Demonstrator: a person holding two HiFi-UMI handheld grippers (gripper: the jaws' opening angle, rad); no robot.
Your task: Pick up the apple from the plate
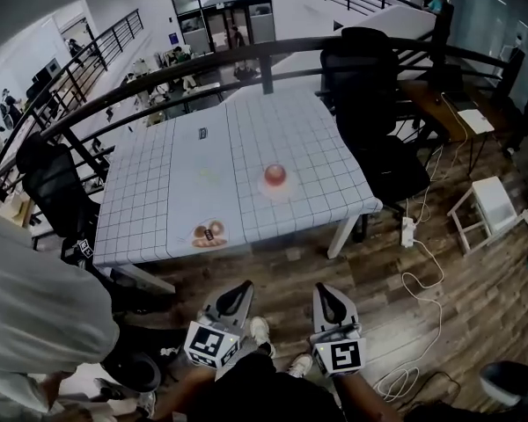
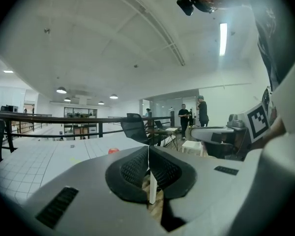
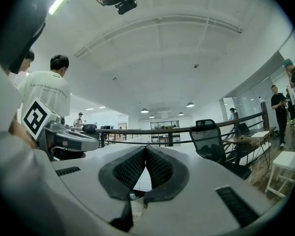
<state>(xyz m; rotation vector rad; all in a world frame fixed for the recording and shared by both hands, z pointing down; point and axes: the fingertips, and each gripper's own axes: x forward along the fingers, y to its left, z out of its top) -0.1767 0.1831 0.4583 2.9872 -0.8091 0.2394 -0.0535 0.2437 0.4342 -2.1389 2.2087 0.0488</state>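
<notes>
A red apple [image 1: 275,175] sits on a pale plate [image 1: 275,190] right of the middle of the white gridded table [image 1: 158,174]. In the left gripper view the apple [image 2: 113,151] is a small red spot far off on the tabletop. Both grippers are held over the wooden floor, short of the table's near edge. My left gripper [image 1: 244,286] [image 2: 148,149] is shut with nothing between its pads. The right gripper [image 1: 320,288] [image 3: 145,149] is beside it, its pads also touching at the tips and holding nothing.
A second plate with doughnuts [image 1: 209,233] lies near the table's front edge. Black office chairs [image 1: 370,69] [image 1: 48,183] flank the table, with a railing behind. A white stool [image 1: 493,205] and a power strip with cable [image 1: 407,231] are on the floor at right. A person in a white shirt [image 1: 35,323] stands at left.
</notes>
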